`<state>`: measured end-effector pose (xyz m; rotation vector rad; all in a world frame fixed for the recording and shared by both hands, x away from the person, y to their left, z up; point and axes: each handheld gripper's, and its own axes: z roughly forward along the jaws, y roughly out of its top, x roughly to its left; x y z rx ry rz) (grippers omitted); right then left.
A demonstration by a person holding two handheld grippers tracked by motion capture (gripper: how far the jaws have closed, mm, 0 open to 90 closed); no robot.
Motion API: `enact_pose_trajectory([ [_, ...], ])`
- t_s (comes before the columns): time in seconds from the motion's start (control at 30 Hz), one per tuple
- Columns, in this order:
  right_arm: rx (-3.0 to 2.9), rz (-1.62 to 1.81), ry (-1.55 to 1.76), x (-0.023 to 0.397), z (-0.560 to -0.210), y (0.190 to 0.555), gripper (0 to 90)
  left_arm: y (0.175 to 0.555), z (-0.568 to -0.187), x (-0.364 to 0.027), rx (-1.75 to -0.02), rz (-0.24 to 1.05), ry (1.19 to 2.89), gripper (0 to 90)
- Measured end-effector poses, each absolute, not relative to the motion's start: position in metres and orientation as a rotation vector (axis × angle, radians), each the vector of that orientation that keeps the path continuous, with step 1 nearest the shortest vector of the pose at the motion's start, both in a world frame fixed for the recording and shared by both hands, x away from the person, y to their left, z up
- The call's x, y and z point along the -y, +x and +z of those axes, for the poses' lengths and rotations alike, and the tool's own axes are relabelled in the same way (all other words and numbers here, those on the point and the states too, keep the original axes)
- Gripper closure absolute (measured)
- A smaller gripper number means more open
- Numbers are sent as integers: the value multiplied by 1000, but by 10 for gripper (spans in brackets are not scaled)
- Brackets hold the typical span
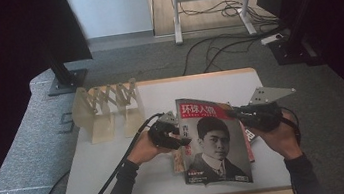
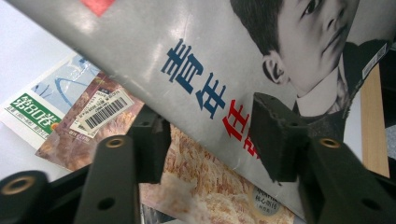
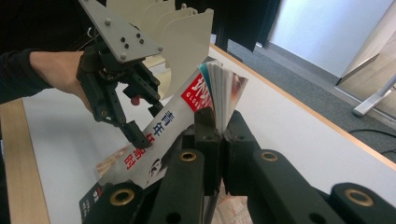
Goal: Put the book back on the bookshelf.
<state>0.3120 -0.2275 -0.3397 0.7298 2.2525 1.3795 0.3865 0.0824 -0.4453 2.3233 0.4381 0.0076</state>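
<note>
A magazine with a black-and-white portrait cover is lifted at a tilt above the white table. My right gripper is shut on its right edge; in the right gripper view the jaws pinch the page block. My left gripper is at the magazine's left edge. In the left gripper view its jaws straddle that edge, one pad under and one over the cover, with a gap left. The left gripper also appears open in the right gripper view.
More magazines lie flat under the lifted one: a brown one with a barcode and one with a green label. A cream divider rack stands at the table's back left. A dark stand base sits on the floor beyond.
</note>
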Motion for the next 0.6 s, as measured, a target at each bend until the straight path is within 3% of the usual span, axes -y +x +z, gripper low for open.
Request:
enact_pose_trajectory([
  [0.33, -2259, 1380, 733, 225, -338, 314, 841, 383, -435, -89, -431, 15, 2312, 667],
  [0.6, -2255, 1382, 716, 221, -333, 314, 834, 379, -426, -93, -409, 6, 2278, 719],
])
